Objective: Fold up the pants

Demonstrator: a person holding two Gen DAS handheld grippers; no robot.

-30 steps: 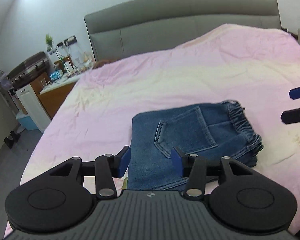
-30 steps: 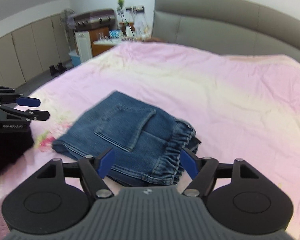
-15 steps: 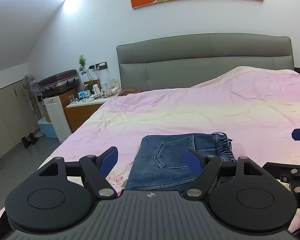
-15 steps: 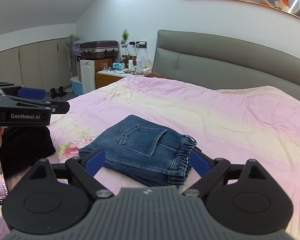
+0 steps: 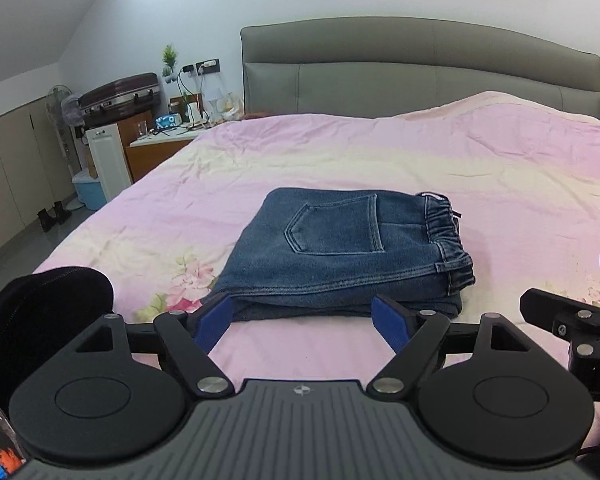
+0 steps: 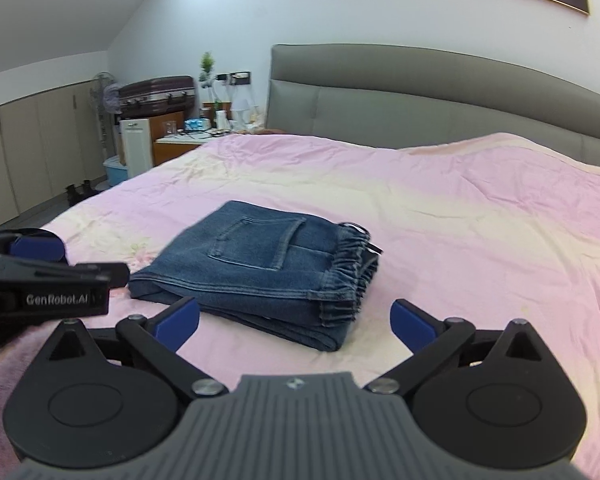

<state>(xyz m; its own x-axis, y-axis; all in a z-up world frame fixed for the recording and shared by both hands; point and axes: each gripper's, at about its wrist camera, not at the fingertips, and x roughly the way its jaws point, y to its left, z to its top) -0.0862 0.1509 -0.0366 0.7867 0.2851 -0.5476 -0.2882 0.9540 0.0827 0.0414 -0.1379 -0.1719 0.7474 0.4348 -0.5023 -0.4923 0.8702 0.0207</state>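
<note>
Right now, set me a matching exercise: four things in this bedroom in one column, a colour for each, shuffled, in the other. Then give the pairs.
Things
1. folded pants
2. bedspread
3. headboard
4. suitcase

Colours
A. grey
B. dark maroon
C. blue denim
D. pink

Pairs: 1-C, 2-D, 3-A, 4-B
</note>
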